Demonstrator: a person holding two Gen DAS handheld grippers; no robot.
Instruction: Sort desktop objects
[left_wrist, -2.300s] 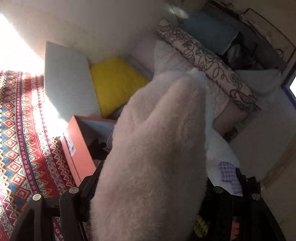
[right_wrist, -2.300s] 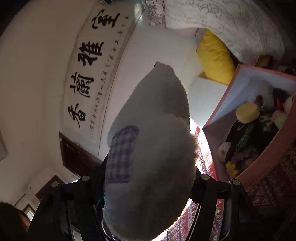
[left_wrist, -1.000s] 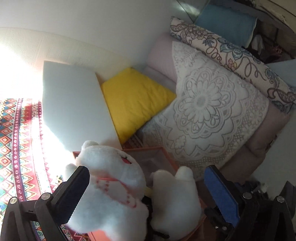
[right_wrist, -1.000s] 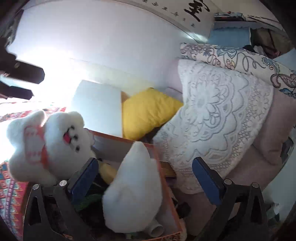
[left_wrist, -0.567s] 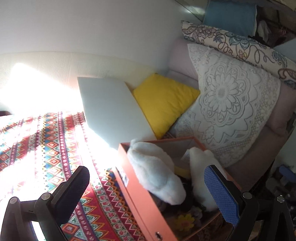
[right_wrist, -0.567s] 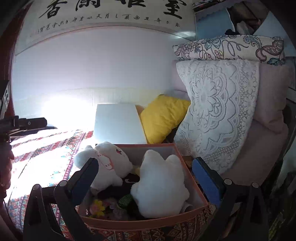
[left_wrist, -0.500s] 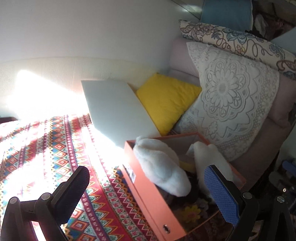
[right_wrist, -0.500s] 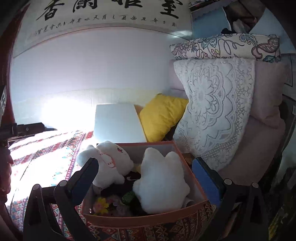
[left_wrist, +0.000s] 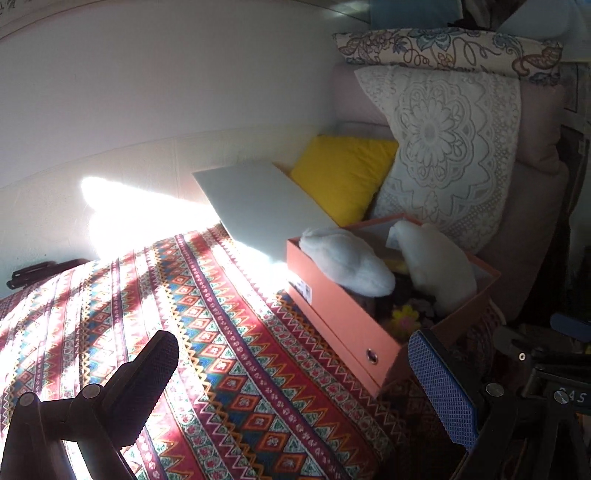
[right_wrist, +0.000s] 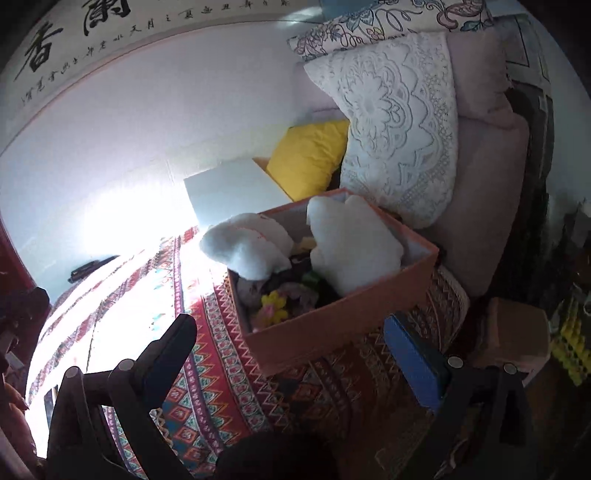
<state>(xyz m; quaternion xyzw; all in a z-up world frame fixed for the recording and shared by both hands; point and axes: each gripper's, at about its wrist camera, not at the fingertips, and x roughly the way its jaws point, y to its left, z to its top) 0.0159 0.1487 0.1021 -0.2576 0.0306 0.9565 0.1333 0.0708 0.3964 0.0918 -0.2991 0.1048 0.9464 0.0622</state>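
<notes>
An orange box (left_wrist: 343, 317) stands on a patterned cloth (left_wrist: 184, 332), also in the right wrist view (right_wrist: 332, 321). Two white plush toys lie in it: one at the left (left_wrist: 343, 260) (right_wrist: 247, 245), one at the right (left_wrist: 436, 266) (right_wrist: 351, 236). Smaller toys, among them a yellow flower (right_wrist: 273, 301), lie beneath them. My left gripper (left_wrist: 291, 373) is open and empty, back from the box. My right gripper (right_wrist: 291, 354) is open and empty, in front of the box.
The box's white lid (left_wrist: 262, 206) leans behind it against a yellow cushion (left_wrist: 343, 173). A lace cushion (left_wrist: 443, 147) and a pink sofa back (right_wrist: 487, 184) stand to the right. A dark object (left_wrist: 33, 273) lies at the cloth's far left edge.
Both grippers let go of the plush toys, which now lie in the box, and have since drawn back from it. The box looks smaller and farther in both views.
</notes>
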